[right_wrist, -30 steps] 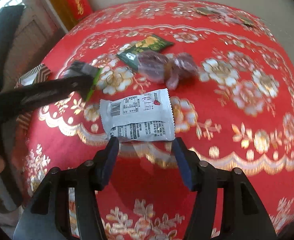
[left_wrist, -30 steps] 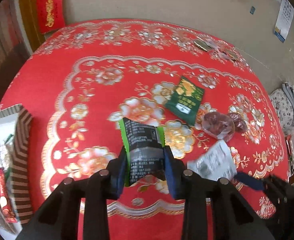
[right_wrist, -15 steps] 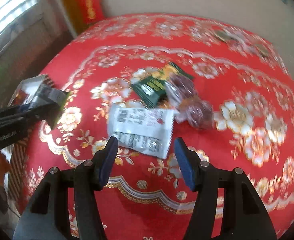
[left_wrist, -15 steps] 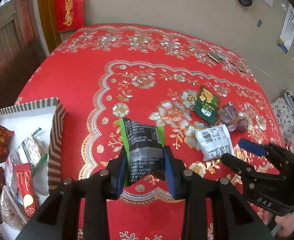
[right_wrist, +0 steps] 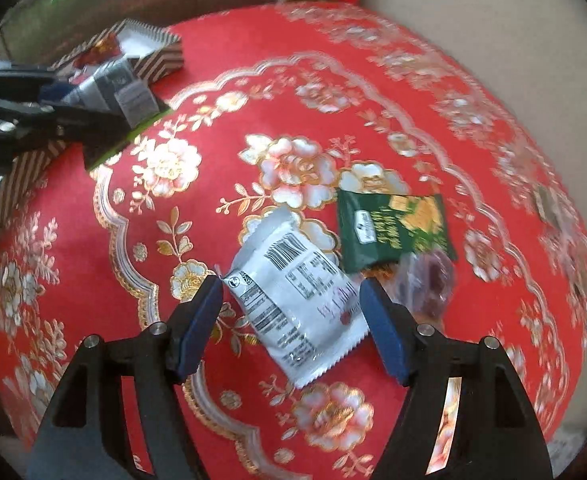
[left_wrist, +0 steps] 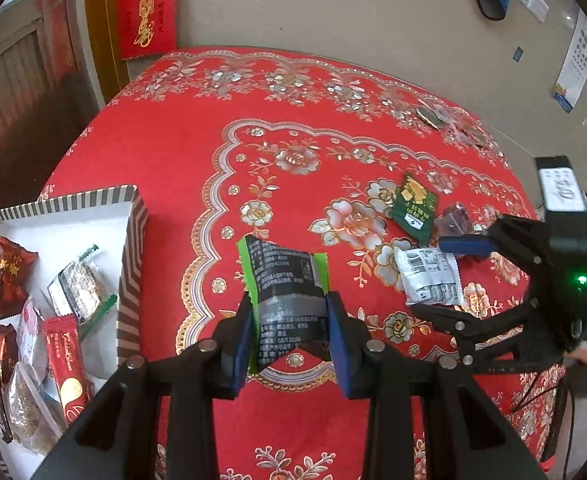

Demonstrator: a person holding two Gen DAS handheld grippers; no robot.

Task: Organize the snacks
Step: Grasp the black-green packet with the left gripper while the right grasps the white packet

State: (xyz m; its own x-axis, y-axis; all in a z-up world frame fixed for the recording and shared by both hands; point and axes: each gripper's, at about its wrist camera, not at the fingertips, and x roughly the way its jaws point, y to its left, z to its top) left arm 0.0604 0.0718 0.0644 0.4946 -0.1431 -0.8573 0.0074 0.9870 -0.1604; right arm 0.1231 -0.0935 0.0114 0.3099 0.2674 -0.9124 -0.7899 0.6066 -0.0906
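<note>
My left gripper [left_wrist: 289, 320] is shut on a black-and-green snack packet [left_wrist: 285, 280], held up above the red tablecloth [left_wrist: 173, 152]; the same packet [right_wrist: 127, 94] shows in the right wrist view. My right gripper [right_wrist: 291, 300] hangs over a white snack packet [right_wrist: 293, 300] lying flat on the cloth, its jaws opening and the pads apart from the packet's edges. In the left wrist view that white packet [left_wrist: 429, 276] lies under the right gripper [left_wrist: 445, 276]. A dark green packet [right_wrist: 393, 228] and a clear-wrapped purple sweet [right_wrist: 429, 280] lie just beyond it.
A striped box [left_wrist: 131, 248] with several snack packets inside sits at the table's left edge; the striped box [right_wrist: 157, 46] also shows at the far left in the right wrist view. A red envelope [left_wrist: 145, 16] leans on the wall. Small items [left_wrist: 429, 116] lie at the far table edge.
The right gripper rolled and its jaws spread wider over the white packet. The left gripper carried the black-and-green packet toward the striped box, which came into fuller view.
</note>
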